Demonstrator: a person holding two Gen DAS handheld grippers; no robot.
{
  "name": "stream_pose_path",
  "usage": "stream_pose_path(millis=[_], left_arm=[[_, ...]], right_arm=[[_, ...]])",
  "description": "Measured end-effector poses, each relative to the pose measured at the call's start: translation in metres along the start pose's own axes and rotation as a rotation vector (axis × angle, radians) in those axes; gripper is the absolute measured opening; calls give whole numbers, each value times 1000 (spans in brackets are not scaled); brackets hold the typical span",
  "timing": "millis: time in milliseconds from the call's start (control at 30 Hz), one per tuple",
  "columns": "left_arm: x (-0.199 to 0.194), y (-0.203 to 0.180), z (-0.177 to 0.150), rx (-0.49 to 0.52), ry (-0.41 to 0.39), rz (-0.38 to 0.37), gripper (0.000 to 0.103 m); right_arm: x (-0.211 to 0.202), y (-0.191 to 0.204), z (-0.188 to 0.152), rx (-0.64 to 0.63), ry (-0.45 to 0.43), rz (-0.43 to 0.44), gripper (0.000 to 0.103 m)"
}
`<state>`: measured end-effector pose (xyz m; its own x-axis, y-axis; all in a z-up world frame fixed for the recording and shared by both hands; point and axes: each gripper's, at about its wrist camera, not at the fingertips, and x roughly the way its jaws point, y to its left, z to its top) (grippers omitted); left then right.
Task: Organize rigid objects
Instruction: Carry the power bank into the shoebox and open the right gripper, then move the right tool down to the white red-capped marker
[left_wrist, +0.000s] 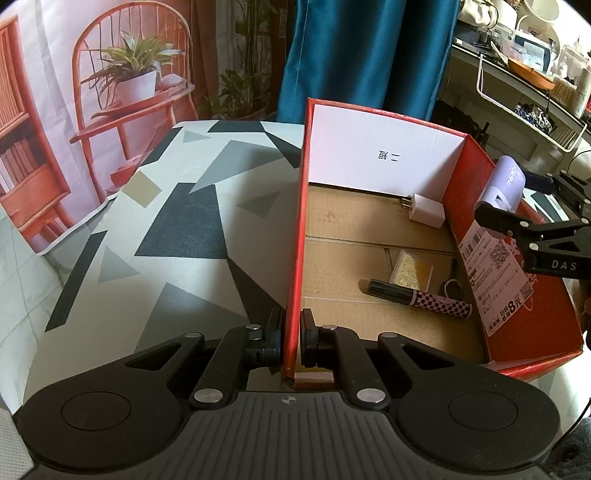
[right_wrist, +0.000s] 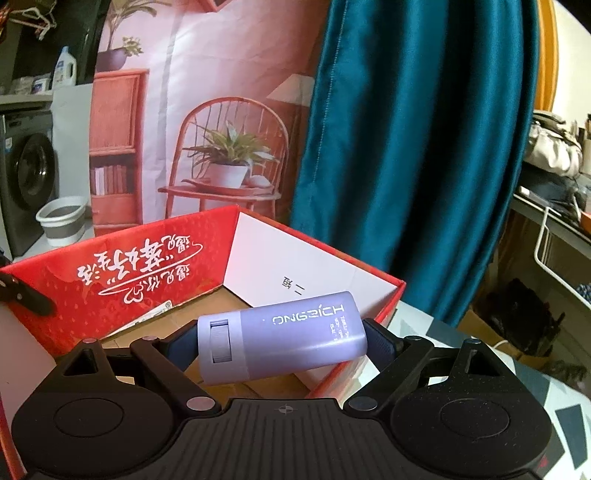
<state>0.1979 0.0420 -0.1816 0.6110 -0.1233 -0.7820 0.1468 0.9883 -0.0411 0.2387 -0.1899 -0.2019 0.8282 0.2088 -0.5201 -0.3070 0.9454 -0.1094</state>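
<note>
Right hand-held gripper (right_wrist: 282, 341) around smooth lilac cylinder (right_wrist: 282, 334), left hand-held gripper (left_wrist: 291, 334) pinching red cardboard box (left_wrist: 295, 258) wall

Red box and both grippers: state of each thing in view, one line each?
red box: open, one wall clamped
left gripper: shut on box wall
right gripper: shut on purple bottle
purple bottle: held sideways above box
white charger: on box floor
checkered pen: lying flat
gold case: lying flat

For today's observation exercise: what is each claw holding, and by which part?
The left claw is clamped on the near wall of the red box. The right claw grips the lilac cylinder by its two ends, lengthwise.
</note>
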Motion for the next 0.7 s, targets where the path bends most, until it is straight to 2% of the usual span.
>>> stream_pose_path(millis=[433, 700], left_arm=[[0, -1, 1, 4, 6, 1, 10], [0, -1, 1, 1, 7, -2, 10]], right_arm=[[-13, -8, -13, 85, 5, -18, 90], [-31, -27, -23, 185, -33, -74, 89]])
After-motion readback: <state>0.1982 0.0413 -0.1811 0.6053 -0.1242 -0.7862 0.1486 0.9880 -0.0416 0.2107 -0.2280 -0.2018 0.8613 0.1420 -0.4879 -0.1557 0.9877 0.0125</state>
